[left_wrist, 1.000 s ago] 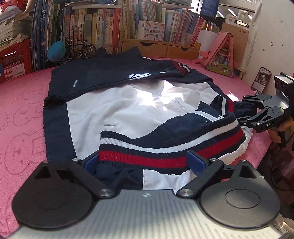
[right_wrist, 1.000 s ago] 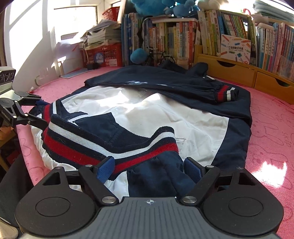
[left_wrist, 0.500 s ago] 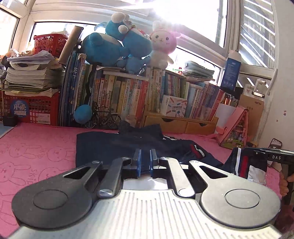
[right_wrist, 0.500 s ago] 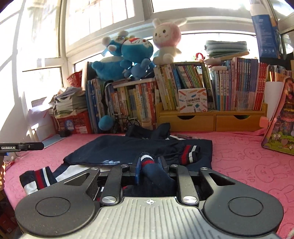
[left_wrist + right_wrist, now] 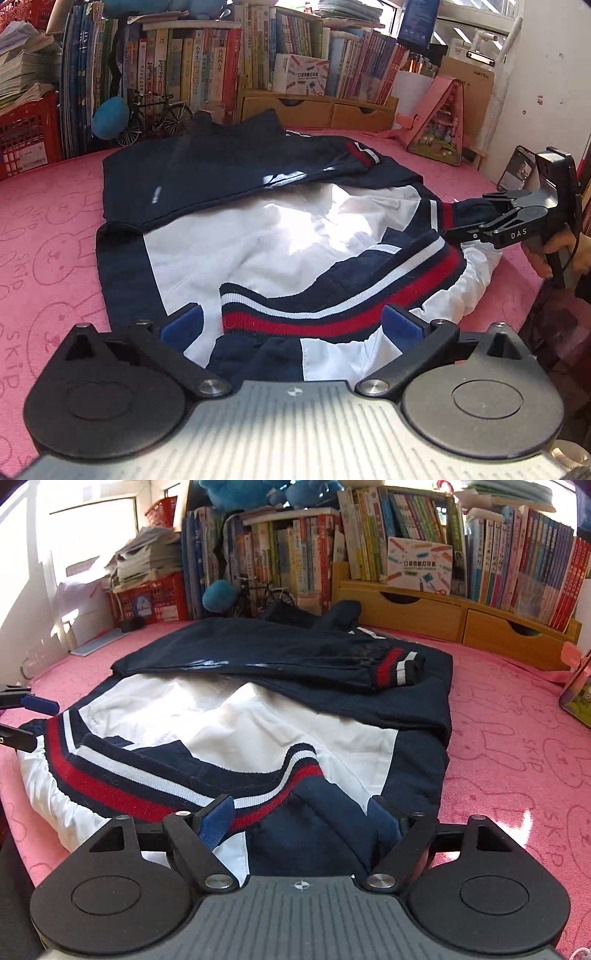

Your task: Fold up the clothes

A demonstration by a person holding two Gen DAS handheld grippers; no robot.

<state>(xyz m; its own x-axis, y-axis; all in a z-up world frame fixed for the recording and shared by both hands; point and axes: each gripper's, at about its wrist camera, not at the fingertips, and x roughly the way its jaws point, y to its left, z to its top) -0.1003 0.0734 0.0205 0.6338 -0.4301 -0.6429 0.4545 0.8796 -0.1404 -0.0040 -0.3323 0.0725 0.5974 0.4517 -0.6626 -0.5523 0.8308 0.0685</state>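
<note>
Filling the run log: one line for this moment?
left gripper: open | right gripper: open | jacket: flat, striped hem folded up

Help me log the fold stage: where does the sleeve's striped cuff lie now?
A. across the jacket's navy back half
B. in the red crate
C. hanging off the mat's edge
A: the striped cuff lies on the folded navy part of the jacket, upon the pink mat.

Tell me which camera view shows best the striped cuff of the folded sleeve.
The right wrist view shows the striped cuff best: its red, white and navy bands face the camera, unobstructed, on the navy jacket. The left wrist view shows the same cuff farther away, at a slant, with narrower bands.
</note>
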